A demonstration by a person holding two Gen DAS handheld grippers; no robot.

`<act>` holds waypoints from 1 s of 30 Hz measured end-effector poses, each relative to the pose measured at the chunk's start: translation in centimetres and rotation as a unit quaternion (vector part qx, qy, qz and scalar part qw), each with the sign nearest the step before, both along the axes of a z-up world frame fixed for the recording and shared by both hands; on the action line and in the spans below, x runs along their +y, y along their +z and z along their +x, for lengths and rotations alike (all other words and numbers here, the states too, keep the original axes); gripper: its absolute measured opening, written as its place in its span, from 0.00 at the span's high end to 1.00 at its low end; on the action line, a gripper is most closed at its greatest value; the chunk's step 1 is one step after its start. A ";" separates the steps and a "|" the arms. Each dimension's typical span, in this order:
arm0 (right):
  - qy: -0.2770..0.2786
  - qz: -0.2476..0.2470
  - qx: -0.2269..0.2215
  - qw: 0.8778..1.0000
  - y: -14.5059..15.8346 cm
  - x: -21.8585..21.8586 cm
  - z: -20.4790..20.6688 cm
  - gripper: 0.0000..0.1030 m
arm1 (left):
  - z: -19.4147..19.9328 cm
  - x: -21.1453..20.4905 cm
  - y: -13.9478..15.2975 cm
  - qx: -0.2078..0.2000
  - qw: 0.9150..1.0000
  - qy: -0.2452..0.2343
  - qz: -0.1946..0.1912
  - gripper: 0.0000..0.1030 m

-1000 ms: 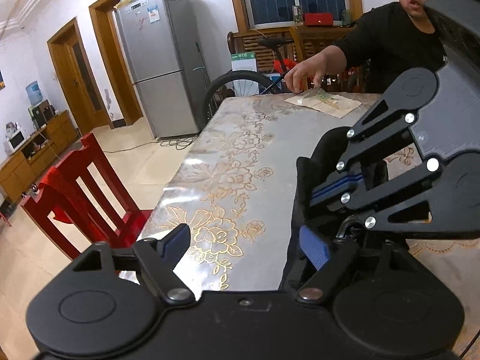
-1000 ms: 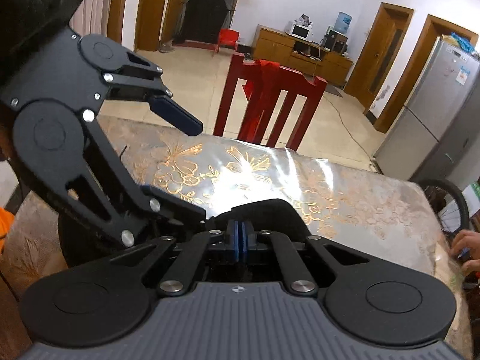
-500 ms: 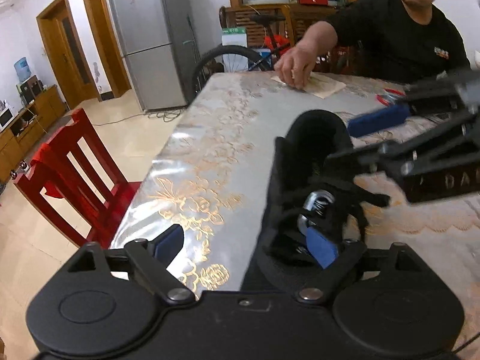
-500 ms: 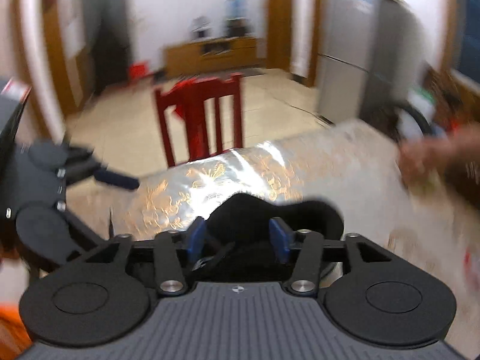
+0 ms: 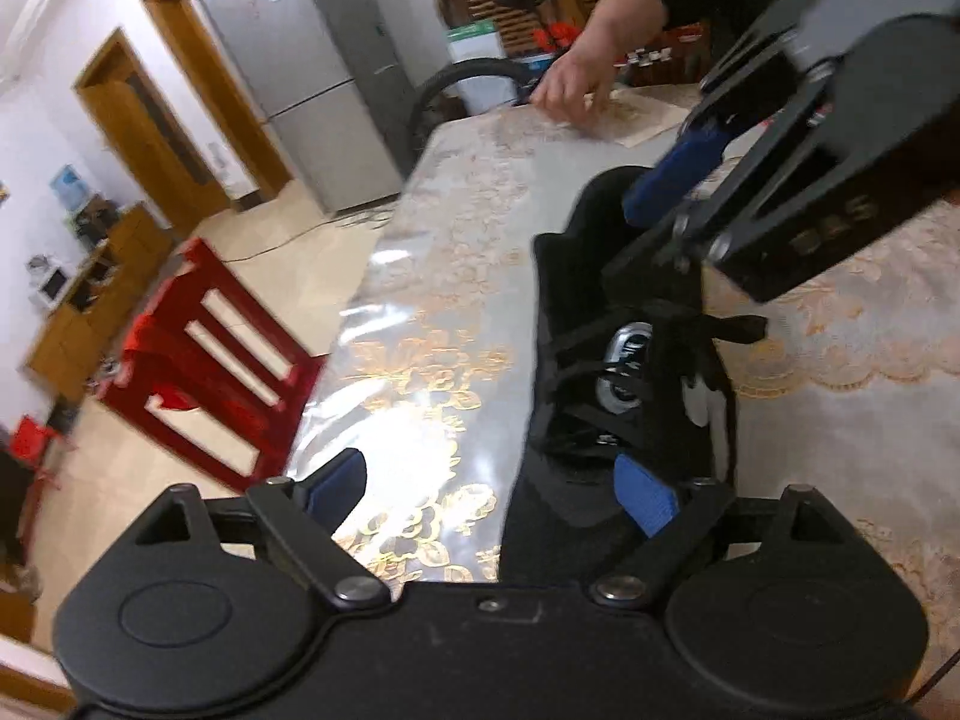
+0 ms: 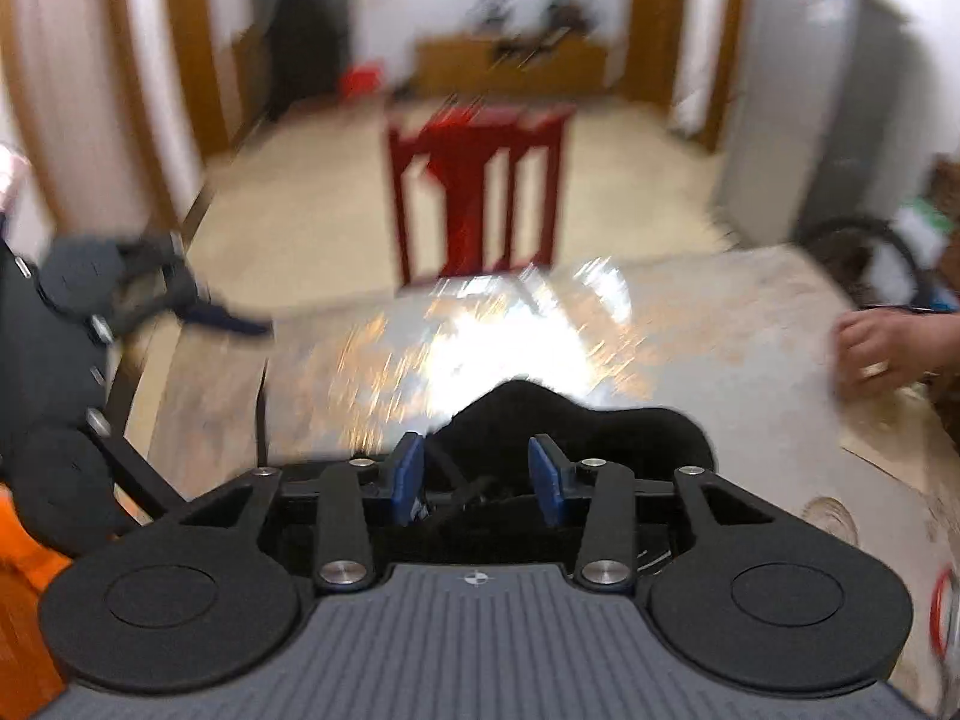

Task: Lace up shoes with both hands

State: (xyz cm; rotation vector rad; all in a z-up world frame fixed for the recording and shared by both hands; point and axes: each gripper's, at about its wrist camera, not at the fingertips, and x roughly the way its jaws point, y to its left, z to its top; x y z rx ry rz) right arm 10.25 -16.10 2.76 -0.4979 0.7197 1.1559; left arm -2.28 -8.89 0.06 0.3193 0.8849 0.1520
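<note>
Black shoe (image 5: 630, 372) near table edge (image 5: 354, 324); left claw (image 5: 489, 489) wide, right claw (image 6: 477, 477) narrowing, empty.

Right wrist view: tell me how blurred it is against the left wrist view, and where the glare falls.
Right wrist view: heavy motion blur smears the red chair and room; glare burns out the table beyond the black shoe. Left wrist view: sharper, laces readable on the shoe, mild blur at the edges, a white hot spot on the tablecloth.
</note>
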 end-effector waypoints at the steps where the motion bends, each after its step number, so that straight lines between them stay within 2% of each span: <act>1: 0.014 -0.019 0.008 1.000 -0.3 0.8 0.8 0.59 | -0.1 0.0 0.1 0.000 1.000 0.009 0.000 0.14; 5: 0.053 -0.075 0.037 0.995 -2.0 3.4 3.1 0.59 | -0.3 0.0 0.8 0.005 1.000 0.017 -0.001 0.14; 8: 0.059 -0.094 0.085 0.990 -3.1 4.7 4.2 0.59 | 0.2 -0.3 0.9 0.001 1.000 0.018 0.005 0.14; 11: 0.041 -0.086 0.149 0.984 -3.7 5.1 6.1 0.59 | 0.8 -0.9 1.1 0.002 1.000 0.013 0.008 0.14; 15: 0.007 -0.036 0.215 0.976 -2.8 2.5 7.2 0.58 | 0.9 -1.4 1.1 0.003 1.000 -0.001 0.020 0.14; 18: -0.009 -0.012 0.218 0.976 -2.7 1.6 7.5 0.58 | 1.4 -1.1 0.7 0.009 1.000 0.001 0.011 0.14; 21: -0.014 -0.018 0.210 0.977 -3.6 2.0 7.5 0.60 | 2.1 -0.8 0.3 0.011 1.000 0.000 0.012 0.14; 22: -0.008 -0.026 0.213 0.977 -4.1 2.4 7.4 0.63 | 2.3 -0.7 0.2 0.010 1.000 -0.001 0.012 0.14; 24: 0.001 -0.041 0.220 0.975 -5.1 3.2 7.3 0.77 | 2.3 -0.4 0.0 0.006 1.000 0.003 0.009 0.14; 25: 0.005 -0.039 0.221 0.974 -5.5 3.4 7.0 0.89 | 2.3 -0.1 0.0 0.002 1.000 0.006 0.004 0.14; 26: 0.005 -0.034 0.212 0.977 -5.5 3.3 6.8 0.94 | 2.3 0.2 -0.1 -0.003 1.000 0.011 0.000 0.14; 30: -0.014 0.003 0.135 0.991 -3.2 1.4 4.6 0.96 | 2.1 1.3 -0.1 -0.032 0.999 0.025 -0.010 0.14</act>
